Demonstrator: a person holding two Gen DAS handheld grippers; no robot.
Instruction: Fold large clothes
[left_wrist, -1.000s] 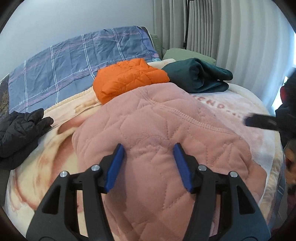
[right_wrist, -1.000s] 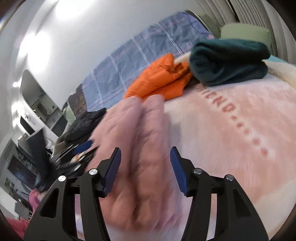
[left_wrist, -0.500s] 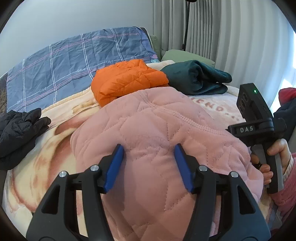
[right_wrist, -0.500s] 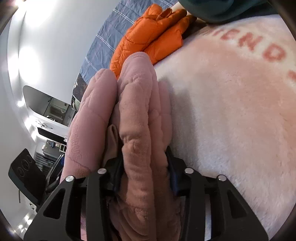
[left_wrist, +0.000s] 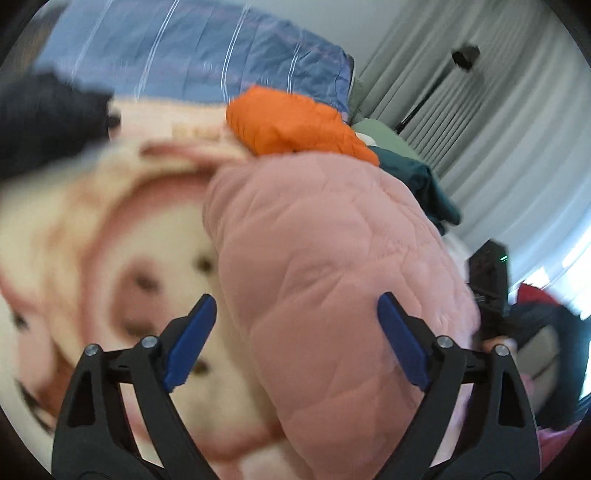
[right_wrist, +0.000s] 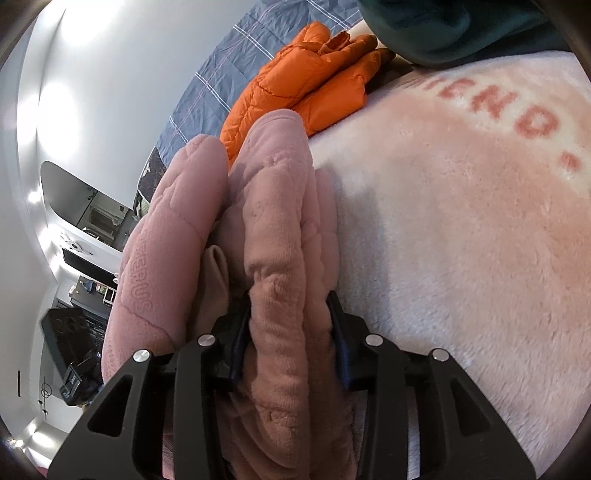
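Judging from how the pink quilted fleece garment (right_wrist: 273, 229) lies, the fold is well advanced: in the right wrist view it already shows several thick layers stacked side by side, with a beige inner lining between two of them. It rests on the pink plush blanket (right_wrist: 461, 221) of the bed. Beyond the pink garment, toward the blue checked pillow (left_wrist: 207, 55), an orange puffer jacket (left_wrist: 291, 125) and a dark green garment (left_wrist: 424, 181) lie as compact bundles, so they look finished. A black jacket (left_wrist: 44, 122) lies apart from the pink garment, near the pillow's other end; it is too blurred to say if it is folded. What seems left for the pink garment is a last tidy fold or moving it to the others.

The right tool (right_wrist: 290, 339) is closed on the layered edge of the pink garment; both pads press into the fleece and the cloth bulges between them. It points along the blanket toward the orange jacket, held low and close to the bed surface.

The left tool (left_wrist: 295, 343) stands wide open and grips nothing. Its one finger appears in front of the blanket beside the pink garment, the other in front of the garment's rounded top. I cannot tell whether it touches the cloth. This view is tilted and blurred.
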